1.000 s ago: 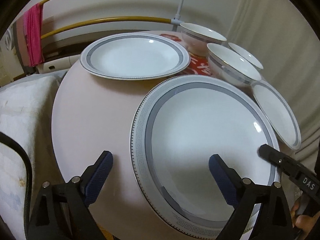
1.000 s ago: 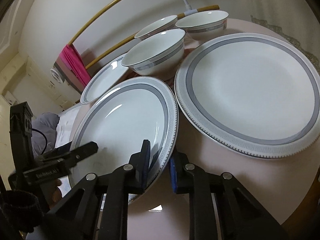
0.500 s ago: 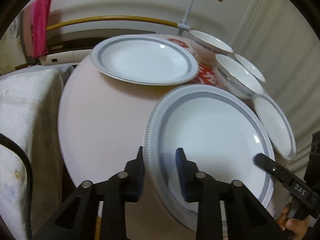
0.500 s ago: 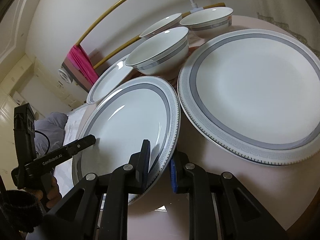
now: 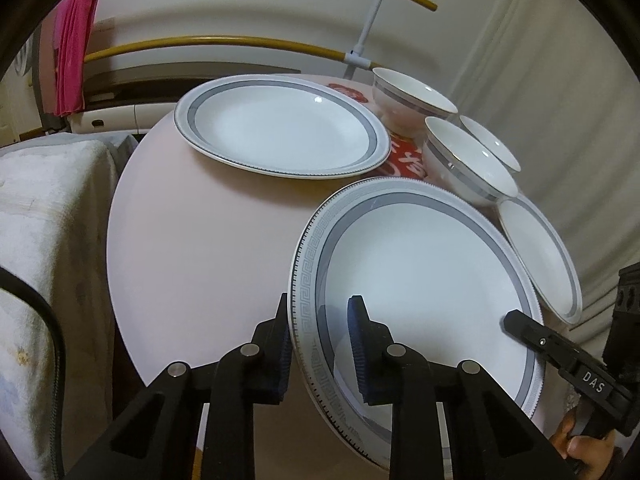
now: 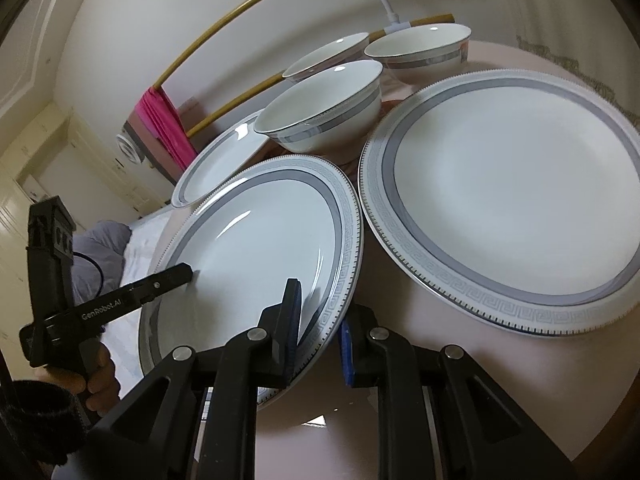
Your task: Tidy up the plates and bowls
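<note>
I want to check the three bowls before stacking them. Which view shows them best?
The right wrist view: the three bowls sit near its centre, rims and grey bands clear behind the held plate. The left wrist view shows them smaller, toward the right edge, overlapping each other.

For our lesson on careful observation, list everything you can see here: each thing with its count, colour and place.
held plate: 1, white with grey band, near table edge, between both grippers
other plates: 2, same pattern, one at the far side, one beside the held plate
bowls: 3, white with grey band, clustered at the back
table: 1, pale pink, round
printed sheet: 1, red, under the bowls
cloth: 1, pink, hanging on the rails
rails: 2, yellow, behind the table
towel: 1, whitish, beside the table
curtain: 1, cream, background
left gripper: 1, black, jaws have just been closing onto the held plate's rim
right gripper: 1, black, clamped on the opposite rim
</note>
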